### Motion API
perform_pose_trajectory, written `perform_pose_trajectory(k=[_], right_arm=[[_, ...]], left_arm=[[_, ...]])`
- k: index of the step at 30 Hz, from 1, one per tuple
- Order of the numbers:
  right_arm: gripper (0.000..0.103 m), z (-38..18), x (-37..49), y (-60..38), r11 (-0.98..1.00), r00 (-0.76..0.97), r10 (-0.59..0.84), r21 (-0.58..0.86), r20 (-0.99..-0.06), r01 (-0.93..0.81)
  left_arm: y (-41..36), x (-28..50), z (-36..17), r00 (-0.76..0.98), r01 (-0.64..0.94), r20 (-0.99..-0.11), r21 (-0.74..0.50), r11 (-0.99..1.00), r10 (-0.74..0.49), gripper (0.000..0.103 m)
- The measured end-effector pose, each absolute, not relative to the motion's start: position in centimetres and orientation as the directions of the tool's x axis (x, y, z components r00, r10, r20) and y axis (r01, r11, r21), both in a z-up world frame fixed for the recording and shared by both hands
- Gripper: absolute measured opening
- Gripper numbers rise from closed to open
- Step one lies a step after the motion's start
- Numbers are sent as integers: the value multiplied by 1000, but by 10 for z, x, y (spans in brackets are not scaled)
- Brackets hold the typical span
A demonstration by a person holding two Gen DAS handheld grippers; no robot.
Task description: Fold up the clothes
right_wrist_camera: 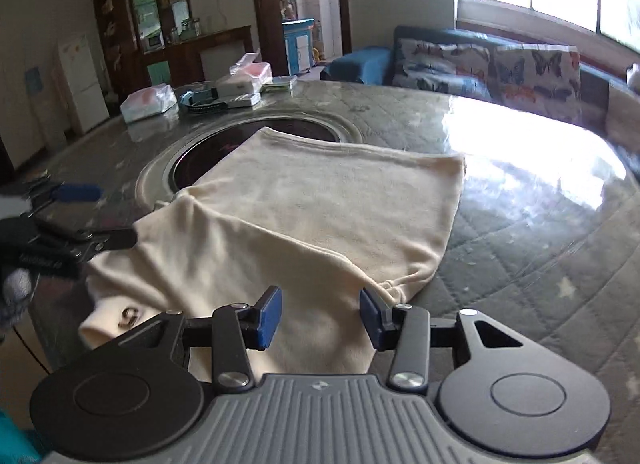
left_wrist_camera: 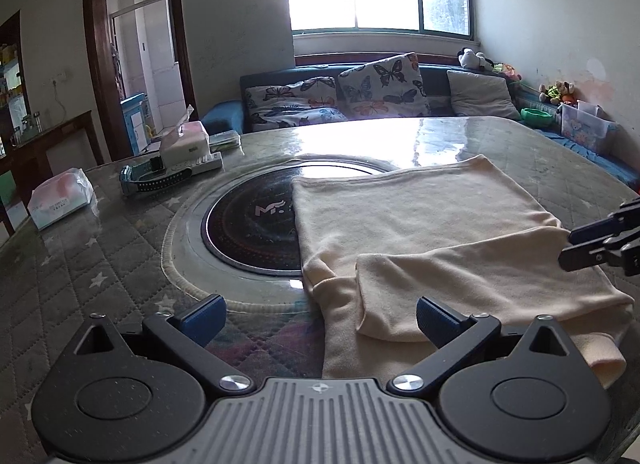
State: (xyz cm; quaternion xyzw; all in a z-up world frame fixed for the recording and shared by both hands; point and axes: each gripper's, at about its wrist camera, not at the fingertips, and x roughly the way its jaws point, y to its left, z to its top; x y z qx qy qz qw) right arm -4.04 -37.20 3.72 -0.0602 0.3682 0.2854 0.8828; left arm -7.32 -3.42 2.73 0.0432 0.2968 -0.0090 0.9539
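A cream garment lies partly folded on the round table, with a sleeve or flap folded over its near part. My left gripper is open wide and empty, low over the garment's near left edge. In the right wrist view the same garment spreads ahead. My right gripper is open and empty, just above the garment's near edge. The right gripper also shows at the right edge of the left wrist view, and the left gripper shows at the left of the right wrist view.
The table has a quilted cover under glass and a round black hotplate at its centre, half under the garment. Tissue packs, a power strip and a blue strap lie at the far left. A sofa with cushions stands behind.
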Motion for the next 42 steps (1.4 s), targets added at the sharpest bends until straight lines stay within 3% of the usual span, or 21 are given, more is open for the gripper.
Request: perform_pose_trajectory(k=[8,12,17,24,31,36,38,42], right_arm=[[44,35,-47,-371,840,594,415,38,-689,-542],[44,42,-58,-357,804,588,445,13,-675,-594],[44,50,-72,-329,722,554,504,-28,-663,-691],[41,45,-80,-262,551,466,594,-91,-656,-830],[32,31,-79,-216,489,436,611,-117,-661,-864],[18,25,-70,-208,520,435,598,-87,-673,-850],[8,26,-69,-209,533,442,601,-78,-666,-842],[4,38,-71,-218,541,451,619,-66,-643,-838]], left_arm=[[-28,-57,17,801,-9,-597,83,997,57,103],[-24,-55,9,784,-23,-616,91,996,74,103],[-14,-71,24,823,-3,-567,32,999,21,103],[16,-74,33,821,-132,-560,3,991,112,103],[27,-81,32,814,-149,-570,-10,989,117,103],[30,-81,28,807,-149,-581,-31,988,103,103],[31,-81,28,807,-150,-582,-36,988,101,103],[34,-82,29,810,-157,-577,-39,987,106,103]])
